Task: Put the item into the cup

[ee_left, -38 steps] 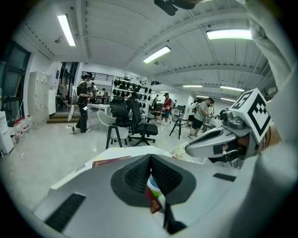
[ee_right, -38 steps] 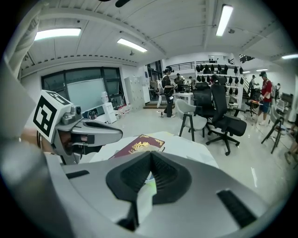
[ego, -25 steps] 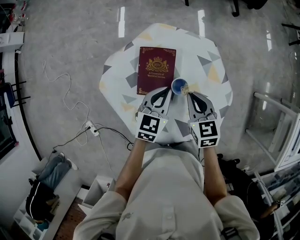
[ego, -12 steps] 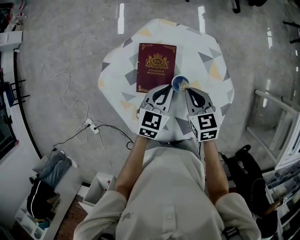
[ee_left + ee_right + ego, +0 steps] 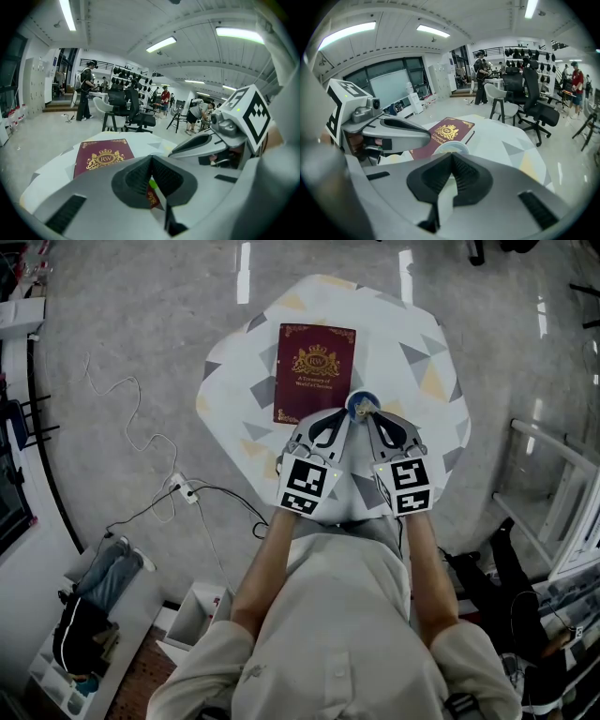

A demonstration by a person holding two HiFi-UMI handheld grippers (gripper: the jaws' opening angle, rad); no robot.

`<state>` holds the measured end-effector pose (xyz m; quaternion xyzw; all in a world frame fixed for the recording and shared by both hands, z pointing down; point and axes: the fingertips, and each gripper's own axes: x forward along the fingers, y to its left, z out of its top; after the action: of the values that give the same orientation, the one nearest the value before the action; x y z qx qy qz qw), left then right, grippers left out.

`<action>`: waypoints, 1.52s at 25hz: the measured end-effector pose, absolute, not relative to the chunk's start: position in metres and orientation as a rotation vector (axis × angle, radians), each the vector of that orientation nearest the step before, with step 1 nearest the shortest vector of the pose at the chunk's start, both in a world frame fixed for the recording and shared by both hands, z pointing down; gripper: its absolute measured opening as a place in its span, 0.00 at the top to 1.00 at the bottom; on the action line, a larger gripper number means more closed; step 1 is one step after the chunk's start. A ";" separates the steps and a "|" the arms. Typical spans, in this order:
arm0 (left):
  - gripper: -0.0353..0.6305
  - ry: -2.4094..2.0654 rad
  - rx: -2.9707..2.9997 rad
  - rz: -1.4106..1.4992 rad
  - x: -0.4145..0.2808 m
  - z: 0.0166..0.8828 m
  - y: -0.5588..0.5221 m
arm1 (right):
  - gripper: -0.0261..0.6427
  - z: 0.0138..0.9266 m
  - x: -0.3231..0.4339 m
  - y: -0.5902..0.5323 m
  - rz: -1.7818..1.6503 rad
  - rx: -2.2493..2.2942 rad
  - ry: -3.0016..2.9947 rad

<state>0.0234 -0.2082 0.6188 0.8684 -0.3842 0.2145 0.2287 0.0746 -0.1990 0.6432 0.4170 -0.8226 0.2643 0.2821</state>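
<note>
A small blue cup [image 5: 360, 404] stands on the patterned table [image 5: 422, 343], just right of a maroon book [image 5: 314, 371]. My left gripper [image 5: 340, 418] points at the cup's near left side and my right gripper [image 5: 373, 418] at its near right side. In the left gripper view the jaws [image 5: 151, 180] are pressed together over the book [image 5: 101, 158], with a sliver of a green item [image 5: 152, 183] between the pads. In the right gripper view the shut gripper [image 5: 451, 159] sits just short of the cup [image 5: 452, 146], with nothing seen between the pads.
A power strip with trailing cables [image 5: 183, 495] lies on the floor to the left. A white metal frame [image 5: 562, 512] stands at the right. Office chairs [image 5: 136, 115] and several people are far behind the table.
Both grippers have edged forward toward the cup. The right one has drawn in closer to the left one. Their jaws look the same as before.
</note>
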 end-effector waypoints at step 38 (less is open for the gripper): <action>0.93 -1.047 2.379 0.605 0.017 0.623 -0.206 | 0.95 0.665 0.059 -0.208 0.670 1.071 -2.076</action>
<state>0.0167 -0.2065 0.6230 0.8666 -0.3815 0.2202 0.2343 0.0586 -0.2080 0.6649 0.4130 -0.8008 0.2585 0.3483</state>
